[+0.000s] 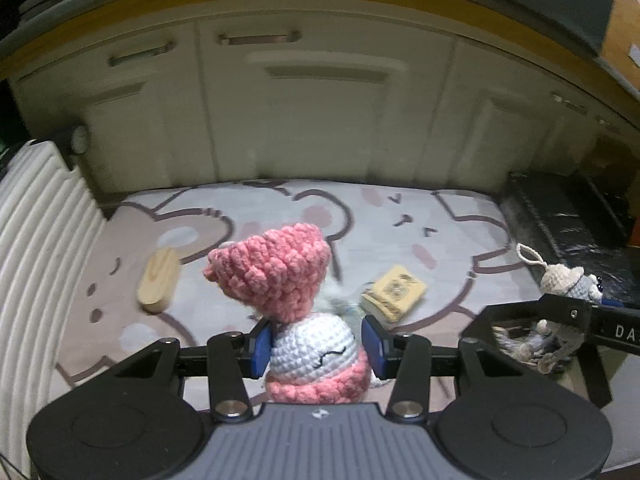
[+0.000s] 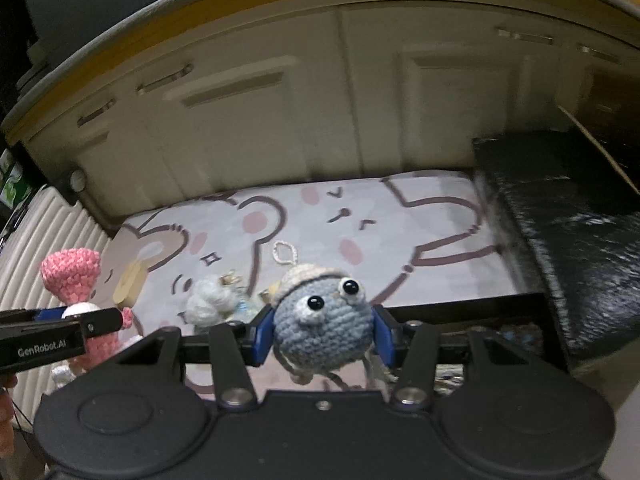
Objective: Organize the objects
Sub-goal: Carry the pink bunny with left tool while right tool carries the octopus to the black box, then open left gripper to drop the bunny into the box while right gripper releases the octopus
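The left gripper [image 1: 316,346] is clamped on a pink and white crochet doll [image 1: 308,320], held above the cartoon mat [image 1: 440,216]; a wooden block [image 1: 158,280] and a yellow packet [image 1: 394,292] lie on that mat; the right gripper [image 2: 324,336] pinches a blue crochet toy [image 2: 320,324] beside a black box [image 2: 560,240].

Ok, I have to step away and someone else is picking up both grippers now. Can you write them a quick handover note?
Left gripper: shut on the pink and white crochet doll, lifted off the mat.
Right gripper: shut on the blue crochet doll, also lifted.
Still on the cartoon mat: wooden block, yellow packet, white fluffy toy.
Done: two dolls picked up.
Left: set both down wherever they belong, likely the black box at right, then clear the rest.
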`<state>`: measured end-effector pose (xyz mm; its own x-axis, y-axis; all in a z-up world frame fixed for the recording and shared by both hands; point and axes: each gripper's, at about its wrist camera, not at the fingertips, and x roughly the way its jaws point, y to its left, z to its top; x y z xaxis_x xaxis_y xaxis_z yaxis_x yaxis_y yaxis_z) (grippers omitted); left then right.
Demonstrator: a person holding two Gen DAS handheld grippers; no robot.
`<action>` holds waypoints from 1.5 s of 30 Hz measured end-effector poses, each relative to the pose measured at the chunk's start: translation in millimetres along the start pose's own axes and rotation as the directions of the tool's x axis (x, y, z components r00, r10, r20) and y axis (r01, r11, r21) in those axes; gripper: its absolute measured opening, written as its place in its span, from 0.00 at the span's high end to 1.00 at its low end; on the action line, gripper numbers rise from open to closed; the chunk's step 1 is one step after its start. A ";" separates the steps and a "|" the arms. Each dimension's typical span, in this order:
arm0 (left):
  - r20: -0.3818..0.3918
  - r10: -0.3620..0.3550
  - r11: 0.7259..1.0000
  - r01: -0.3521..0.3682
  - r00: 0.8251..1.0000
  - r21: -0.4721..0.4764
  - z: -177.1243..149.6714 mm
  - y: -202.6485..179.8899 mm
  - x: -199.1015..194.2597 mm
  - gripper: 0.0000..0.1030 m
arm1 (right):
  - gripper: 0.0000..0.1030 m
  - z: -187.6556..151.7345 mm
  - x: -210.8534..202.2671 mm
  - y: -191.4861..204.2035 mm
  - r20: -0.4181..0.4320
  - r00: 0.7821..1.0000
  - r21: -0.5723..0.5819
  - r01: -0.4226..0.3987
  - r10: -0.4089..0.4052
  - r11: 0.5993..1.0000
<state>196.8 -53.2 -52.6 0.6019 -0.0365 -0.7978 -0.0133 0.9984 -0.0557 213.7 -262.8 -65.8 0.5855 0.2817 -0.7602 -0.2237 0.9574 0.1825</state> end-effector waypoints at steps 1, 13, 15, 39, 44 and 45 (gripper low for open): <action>0.000 -0.013 1.000 0.013 1.000 0.008 0.3 -6.8 0.3 0.54 | 0.50 -0.2 -2.2 -5.6 0.003 1.000 0.009 0.006 -0.006 1.000; -0.019 -0.148 0.987 0.149 0.989 0.061 -3.0 -71.0 6.0 0.54 | 0.50 -9.5 -25.3 -70.6 0.019 0.996 0.101 0.081 -0.083 0.992; -0.024 -0.164 0.984 0.165 0.986 0.067 -4.8 -78.9 7.0 0.54 | 0.50 -11.4 -28.1 -79.0 0.019 0.996 0.113 0.088 -0.091 0.990; -0.105 -0.426 0.903 0.430 0.899 0.017 -38.7 -157.7 53.6 0.54 | 0.50 -25.9 -27.5 -130.6 -0.047 0.992 0.186 0.128 -0.121 0.974; -0.142 -0.406 0.910 0.414 0.903 0.032 -46.1 -164.0 64.4 0.54 | 0.50 -29.1 -21.5 -128.5 -0.077 0.990 0.160 0.126 -0.115 0.979; -0.145 -0.402 0.911 0.411 0.904 0.036 -46.9 -164.7 66.0 0.53 | 0.50 -29.1 -20.2 -128.7 -0.082 0.990 0.159 0.123 -0.111 0.980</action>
<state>201.3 -222.1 -124.3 0.4339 -0.4407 -0.7858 0.2635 0.8961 -0.3571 208.0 -393.5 -92.0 0.5405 0.1672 -0.8245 -0.0231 0.9826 0.1841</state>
